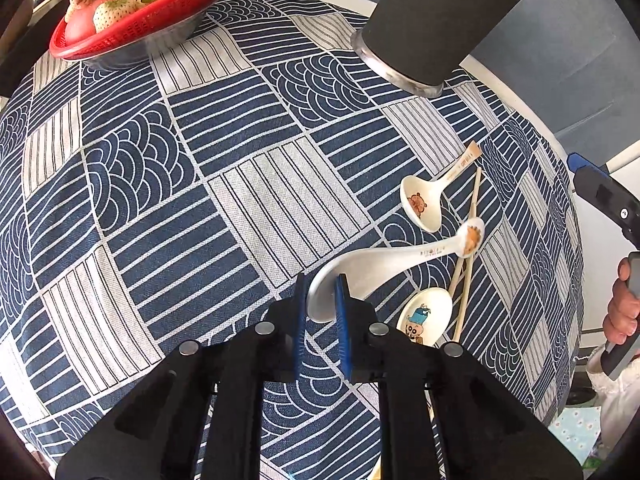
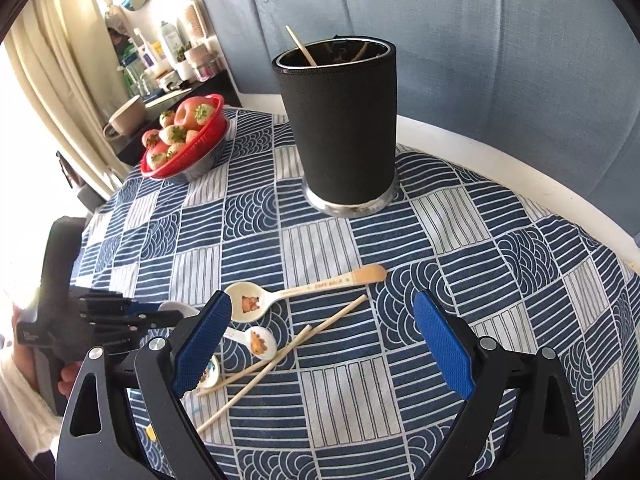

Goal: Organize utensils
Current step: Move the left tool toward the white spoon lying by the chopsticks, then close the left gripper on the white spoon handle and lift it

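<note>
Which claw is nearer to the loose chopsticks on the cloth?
Right. The open right claw hovers directly over the chopsticks. The left claw, shut on a white spoon, sits off to their side.

Three spoons, two loose chopsticks, one black holder, one fruit basket.
</note>
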A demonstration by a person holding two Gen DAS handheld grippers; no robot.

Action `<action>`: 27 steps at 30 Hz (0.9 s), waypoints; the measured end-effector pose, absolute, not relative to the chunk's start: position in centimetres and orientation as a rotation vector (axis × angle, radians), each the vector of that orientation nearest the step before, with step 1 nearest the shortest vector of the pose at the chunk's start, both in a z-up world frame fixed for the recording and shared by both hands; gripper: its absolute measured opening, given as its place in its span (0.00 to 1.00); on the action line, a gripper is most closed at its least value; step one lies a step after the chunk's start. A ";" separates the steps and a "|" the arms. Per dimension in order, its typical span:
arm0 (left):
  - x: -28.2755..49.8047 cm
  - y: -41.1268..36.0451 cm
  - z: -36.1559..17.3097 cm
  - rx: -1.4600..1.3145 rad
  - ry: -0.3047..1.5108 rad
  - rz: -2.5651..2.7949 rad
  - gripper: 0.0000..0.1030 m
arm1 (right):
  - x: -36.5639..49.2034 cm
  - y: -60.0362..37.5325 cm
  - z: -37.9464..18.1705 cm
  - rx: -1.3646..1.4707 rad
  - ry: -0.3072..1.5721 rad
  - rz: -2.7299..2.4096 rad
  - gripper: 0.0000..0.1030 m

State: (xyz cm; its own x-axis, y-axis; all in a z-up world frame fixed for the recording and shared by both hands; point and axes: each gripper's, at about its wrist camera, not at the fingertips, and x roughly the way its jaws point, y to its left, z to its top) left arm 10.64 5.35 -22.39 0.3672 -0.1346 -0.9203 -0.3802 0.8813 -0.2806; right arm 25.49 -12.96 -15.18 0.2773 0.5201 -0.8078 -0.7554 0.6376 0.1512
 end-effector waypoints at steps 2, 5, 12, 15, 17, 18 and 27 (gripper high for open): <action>10.7 5.1 -21.9 -0.464 1.200 0.163 0.09 | 25.5 -12.9 -15.5 -0.287 0.962 0.875 0.86; 10.6 4.7 -21.1 -0.422 1.197 0.161 0.08 | 25.1 -12.6 -16.1 -0.300 0.970 0.896 0.86; 10.3 3.9 -18.5 -0.355 1.172 0.125 0.06 | 22.6 -11.1 -17.6 -0.432 0.965 0.990 0.85; 10.1 3.6 -17.6 -0.322 1.177 0.118 0.06 | 21.1 -9.9 -18.1 -0.552 0.918 1.045 0.85; 9.9 3.6 -17.1 -0.319 1.183 0.112 0.06 | 20.5 -9.2 -18.6 -0.614 0.909 1.069 0.85; 9.8 3.6 -16.9 -0.324 1.182 0.108 0.06 | 20.1 -9.0 -18.8 -0.637 0.904 1.084 0.84; 10.3 3.9 -14.6 -0.278 1.155 0.083 0.06 | 17.6 -6.4 -19.9 -0.768 0.905 1.183 0.44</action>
